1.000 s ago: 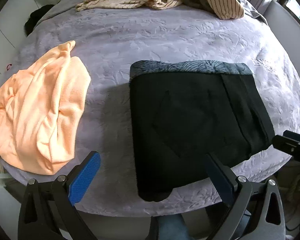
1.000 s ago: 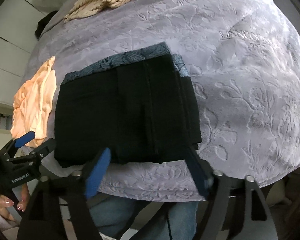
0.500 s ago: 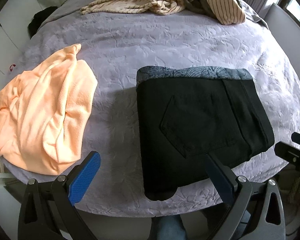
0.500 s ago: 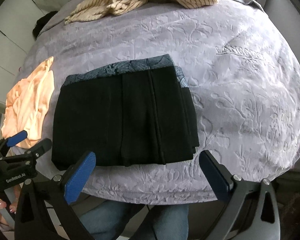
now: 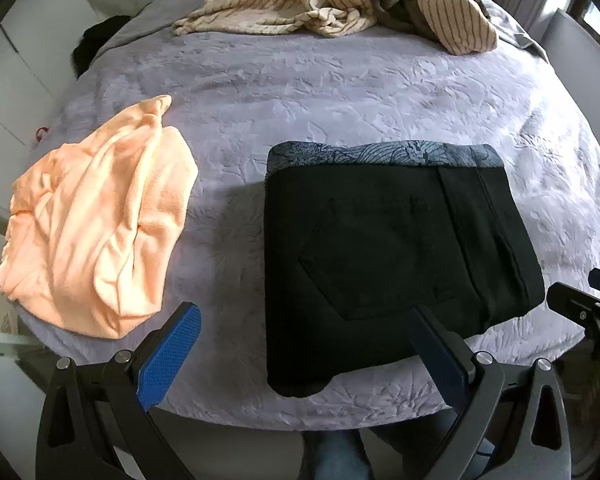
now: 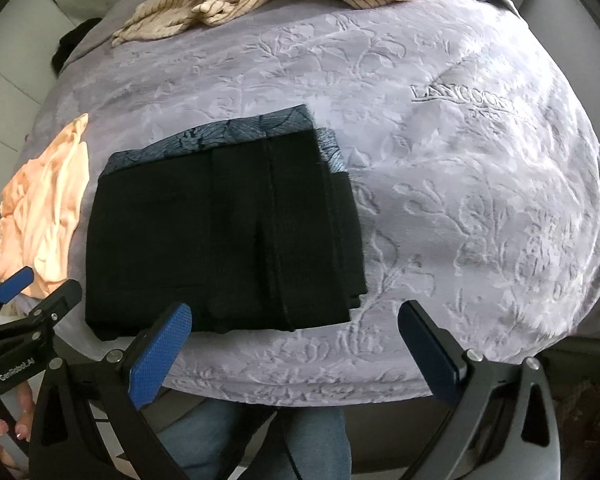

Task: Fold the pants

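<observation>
Black pants (image 5: 388, 256) lie folded into a flat rectangle on the grey bed cover (image 5: 340, 92), on top of a folded blue patterned garment (image 5: 380, 154) whose far edge shows. The pants also show in the right wrist view (image 6: 224, 236). My left gripper (image 5: 304, 344) is open and empty, above the bed's near edge, its right finger over the pants' near edge. My right gripper (image 6: 296, 340) is open and empty, just off the pants' near right corner. Each gripper shows at the edge of the other's view.
A crumpled orange garment (image 5: 96, 236) lies left of the pants. Striped beige clothes (image 5: 340, 4) are heaped at the far side of the bed. A black item (image 5: 100, 40) sits at the far left edge. The person's jeans-clad legs (image 6: 260, 440) are below the bed edge.
Both grippers have pulled back from the pants toward the near edge of the bed. The right gripper's jaws have opened wider. The folded pants have stayed in place.
</observation>
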{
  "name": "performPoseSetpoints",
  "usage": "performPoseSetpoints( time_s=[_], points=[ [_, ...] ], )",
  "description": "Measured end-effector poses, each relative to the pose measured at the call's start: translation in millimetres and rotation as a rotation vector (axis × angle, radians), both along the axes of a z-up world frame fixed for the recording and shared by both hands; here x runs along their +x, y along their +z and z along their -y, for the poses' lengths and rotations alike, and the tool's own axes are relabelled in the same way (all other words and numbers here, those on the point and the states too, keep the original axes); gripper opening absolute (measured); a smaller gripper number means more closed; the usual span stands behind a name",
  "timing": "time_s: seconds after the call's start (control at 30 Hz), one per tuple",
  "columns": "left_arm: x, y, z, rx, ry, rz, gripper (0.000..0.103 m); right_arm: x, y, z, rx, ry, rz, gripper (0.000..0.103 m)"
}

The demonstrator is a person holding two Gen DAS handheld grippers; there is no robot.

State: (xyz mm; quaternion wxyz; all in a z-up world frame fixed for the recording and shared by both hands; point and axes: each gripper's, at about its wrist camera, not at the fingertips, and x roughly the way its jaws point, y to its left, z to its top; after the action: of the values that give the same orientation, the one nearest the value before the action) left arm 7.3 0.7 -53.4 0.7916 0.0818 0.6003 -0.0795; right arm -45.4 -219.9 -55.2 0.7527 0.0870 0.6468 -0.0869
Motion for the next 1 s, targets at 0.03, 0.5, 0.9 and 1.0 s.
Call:
performPoseSetpoints(
  time_s=[0.03,0.5,0.9,1.0],
  points=[
    [-2,1,3,0.013,0.009,0.003,0.103,0,1,1,-0.004,0.009,-0.002,0.103],
    [-18,10,24,0.089,0.058,0.010,0.103,4,10,8,-0.017,0.107,-0.023,0.103],
    [-25,15,30,0.106,0.078,0.020,0.103,2,10,12,-0.014,0.115,-0.022,0.103],
    [-24,16,30,0.106,0.083,0.022,0.103,2,11,12,-0.018,0.120,-0.024,0.103]
  ],
)
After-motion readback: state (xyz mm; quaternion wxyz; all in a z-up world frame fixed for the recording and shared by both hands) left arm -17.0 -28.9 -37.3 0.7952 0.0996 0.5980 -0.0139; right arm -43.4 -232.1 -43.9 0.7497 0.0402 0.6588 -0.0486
